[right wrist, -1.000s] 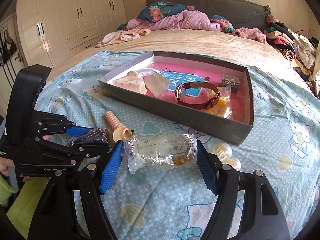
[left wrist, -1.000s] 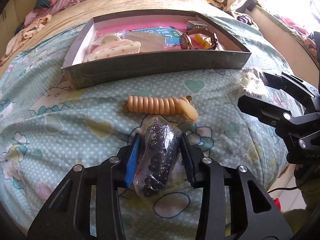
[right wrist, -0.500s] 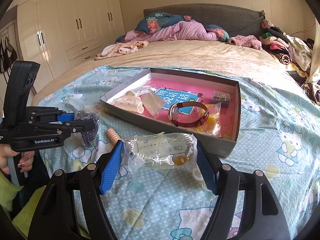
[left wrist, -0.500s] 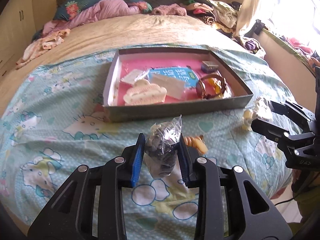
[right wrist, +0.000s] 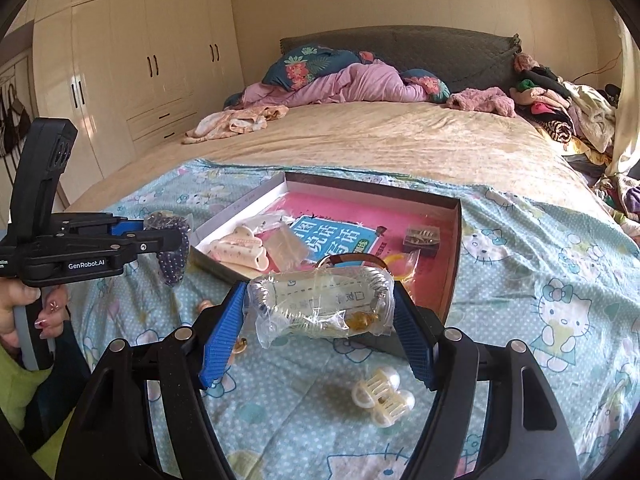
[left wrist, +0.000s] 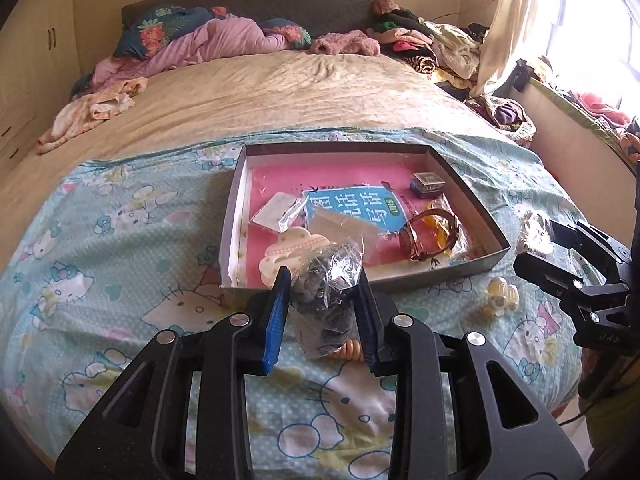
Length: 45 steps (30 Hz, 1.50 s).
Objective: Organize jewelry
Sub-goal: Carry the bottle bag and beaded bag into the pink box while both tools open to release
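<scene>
Both packets are now lifted off the Hello Kitty bedspread, ready for the shallow grey cardboard tray. Left gripper clamps a crinkly clear bag of dark beads; right gripper pinches a transparent packet of pale coiled jewelry. 1 cream pearl claw clip remains on the bedspread.

Daylight is flooding the bedroom from one side.
The window is blowing out to white glare, the curtain is glowing, the bed is showing soft shadows, and both fisheye views are bending and darkening at the corners while staying fairly sharp.
</scene>
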Motion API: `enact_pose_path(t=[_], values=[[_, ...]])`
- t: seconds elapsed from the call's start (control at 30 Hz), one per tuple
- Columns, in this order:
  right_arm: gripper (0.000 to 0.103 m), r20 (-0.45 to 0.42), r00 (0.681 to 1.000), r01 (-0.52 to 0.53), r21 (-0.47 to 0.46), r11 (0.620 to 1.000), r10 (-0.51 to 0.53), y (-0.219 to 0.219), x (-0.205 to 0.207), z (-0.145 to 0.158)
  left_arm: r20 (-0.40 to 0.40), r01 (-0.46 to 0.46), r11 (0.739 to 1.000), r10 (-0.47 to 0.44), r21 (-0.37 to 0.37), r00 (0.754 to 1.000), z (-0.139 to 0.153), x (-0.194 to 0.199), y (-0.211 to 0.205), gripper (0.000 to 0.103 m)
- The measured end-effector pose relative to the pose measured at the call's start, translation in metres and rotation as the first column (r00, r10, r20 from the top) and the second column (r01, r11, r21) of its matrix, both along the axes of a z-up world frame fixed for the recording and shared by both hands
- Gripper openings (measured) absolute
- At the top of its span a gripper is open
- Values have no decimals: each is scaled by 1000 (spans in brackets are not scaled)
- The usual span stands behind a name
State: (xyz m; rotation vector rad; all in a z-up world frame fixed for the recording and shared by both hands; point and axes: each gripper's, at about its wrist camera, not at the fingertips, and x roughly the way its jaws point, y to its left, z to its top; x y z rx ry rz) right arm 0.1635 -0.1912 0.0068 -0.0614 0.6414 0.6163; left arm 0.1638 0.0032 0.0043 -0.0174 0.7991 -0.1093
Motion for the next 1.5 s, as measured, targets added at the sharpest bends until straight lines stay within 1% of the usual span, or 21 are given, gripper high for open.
enact_pose_path(t=[0.33, 0.53, 0.67, 0.8, 0.97, 1.07, 1.2, 1.27, 1.3, 1.33, 1.37, 1.4, 1.43, 1.5], values=[[70, 51, 998, 44, 8, 999, -44, -16, 19, 19, 23, 12, 1000, -12, -6, 1000, 11, 25, -10, 23], [70, 60, 996, 62, -15, 998, -61, -22, 35, 20, 26, 27, 999, -26, -37, 999, 9, 44, -22, 23], [70, 30, 997, 72, -40, 997, -71, -24, 52, 9, 3, 35, 998, -35, -49, 999, -1, 61, -30, 23], [70, -12, 997, 74, -61, 995, -74, -23, 63, -9, -42, 41, 997, -43, -66, 998, -18, 75, -36, 23], [70, -53, 996, 70, -84, 994, -74, -18, 71, -32, -72, 34, 997, -40, -76, 997, -35, 86, -39, 23], [70, -70, 995, 62, -97, 993, -69, -14, 74, -41, -83, 30, 997, -35, -70, 996, -42, 89, -40, 23], [70, -83, 994, 58, -106, 993, -67, -11, 78, -48, -78, 32, 997, -37, -69, 996, -42, 90, -40, 26], [71, -93, 993, 59, -106, 993, -69, -9, 79, -51, -78, 30, 997, -35, -70, 996, -42, 90, -40, 32], [71, -98, 993, 57, -105, 993, -68, -9, 79, -51, -80, 29, 997, -34, -65, 996, -42, 90, -40, 39], [72, -102, 993, 53, -104, 993, -63, -9, 79, -52, -81, 29, 998, -34, -59, 996, -42, 90, -40, 43], [73, -99, 993, 51, -104, 993, -61, -9, 78, -51, -79, 33, 998, -37, -58, 996, -42, 90, -41, 43], [78, -93, 994, 52, -104, 993, -61, -9, 77, -50, -78, 34, 998, -39, -59, 996, -42, 89, -41, 45], [82, -86, 994, 54, -102, 993, -63, -9, 75, -48, -75, 35, 997, -40, -63, 996, -41, 88, -41, 51], [85, -71, 995, 61, -98, 993, -68, -11, 72, -44, -65, 35, 997, -40, -67, 997, -38, 87, -41, 58]])
